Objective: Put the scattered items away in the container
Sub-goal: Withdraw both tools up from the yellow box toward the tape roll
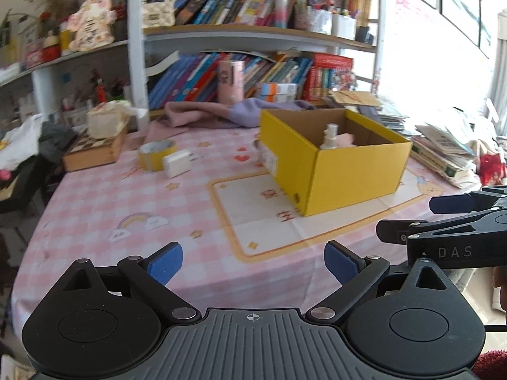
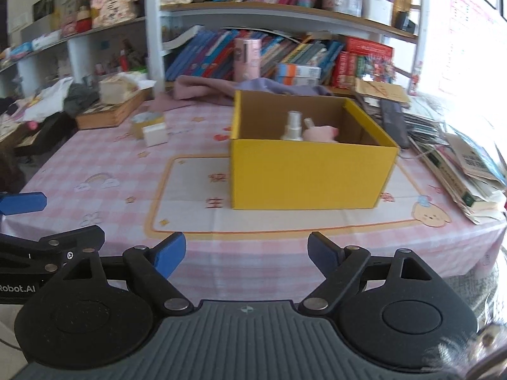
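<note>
A yellow cardboard box [image 1: 351, 174] [image 2: 310, 174] stands open on the pink checked tablecloth [image 1: 126, 202]. Inside it stand a clear spray bottle [image 1: 331, 136] [image 2: 293, 126] and a pink soft item [image 2: 320, 133]. At the far left of the table lie a yellow tape roll [image 1: 157, 155] [image 2: 145, 122] and a white charger block [image 1: 176, 163] [image 2: 155, 134]. My left gripper [image 1: 253, 264] hovers open over the near table edge, nothing between its blue pads. My right gripper [image 2: 247, 255] is open too and holds nothing. Its side shows at the right edge of the left wrist view.
A wooden box with a tissue pack [image 1: 95, 148] sits at the back left. Pink and purple cloth [image 1: 218, 114] lies behind the yellow box. Stacked books and papers [image 2: 459, 164] crowd the right edge. Bookshelves [image 1: 253, 31] rise behind the table.
</note>
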A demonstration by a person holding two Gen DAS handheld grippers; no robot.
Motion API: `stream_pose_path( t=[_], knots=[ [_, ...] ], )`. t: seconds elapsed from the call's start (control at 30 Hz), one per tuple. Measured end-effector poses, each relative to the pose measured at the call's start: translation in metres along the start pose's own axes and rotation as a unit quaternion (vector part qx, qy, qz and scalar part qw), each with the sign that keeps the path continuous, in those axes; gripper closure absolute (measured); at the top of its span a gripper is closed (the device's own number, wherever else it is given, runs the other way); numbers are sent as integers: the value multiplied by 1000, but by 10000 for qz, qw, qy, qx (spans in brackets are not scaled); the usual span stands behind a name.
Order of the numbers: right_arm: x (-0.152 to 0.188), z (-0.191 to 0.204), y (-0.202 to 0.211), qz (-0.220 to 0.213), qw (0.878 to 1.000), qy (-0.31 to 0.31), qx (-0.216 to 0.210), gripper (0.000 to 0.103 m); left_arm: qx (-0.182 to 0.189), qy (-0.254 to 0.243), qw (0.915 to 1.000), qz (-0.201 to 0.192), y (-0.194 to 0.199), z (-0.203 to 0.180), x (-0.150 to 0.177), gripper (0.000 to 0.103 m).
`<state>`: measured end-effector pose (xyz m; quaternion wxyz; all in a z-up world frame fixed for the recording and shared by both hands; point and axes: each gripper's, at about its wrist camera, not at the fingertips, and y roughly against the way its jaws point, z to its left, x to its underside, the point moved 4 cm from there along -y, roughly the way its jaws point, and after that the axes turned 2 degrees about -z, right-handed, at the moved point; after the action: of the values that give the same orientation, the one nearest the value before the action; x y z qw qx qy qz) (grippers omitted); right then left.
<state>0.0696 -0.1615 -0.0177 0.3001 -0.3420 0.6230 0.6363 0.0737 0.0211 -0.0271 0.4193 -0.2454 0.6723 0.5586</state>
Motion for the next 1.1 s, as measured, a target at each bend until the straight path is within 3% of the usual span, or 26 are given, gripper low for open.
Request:
stream_pose_path(
  t=[0.3,0.57,1.1],
  knots=[
    [0,42,-3,21,9985,267,-487,19,-512,283,9983,23,26,34,15,5],
    [-17,79,-1,-141,9925,774,-937,19,-867,539,9946,-206,43,62,11,5],
    [-40,101,-26,-168,9881,1006,-1154,19,-996,661,9926,-190,26,86,5,4]
  ],
)
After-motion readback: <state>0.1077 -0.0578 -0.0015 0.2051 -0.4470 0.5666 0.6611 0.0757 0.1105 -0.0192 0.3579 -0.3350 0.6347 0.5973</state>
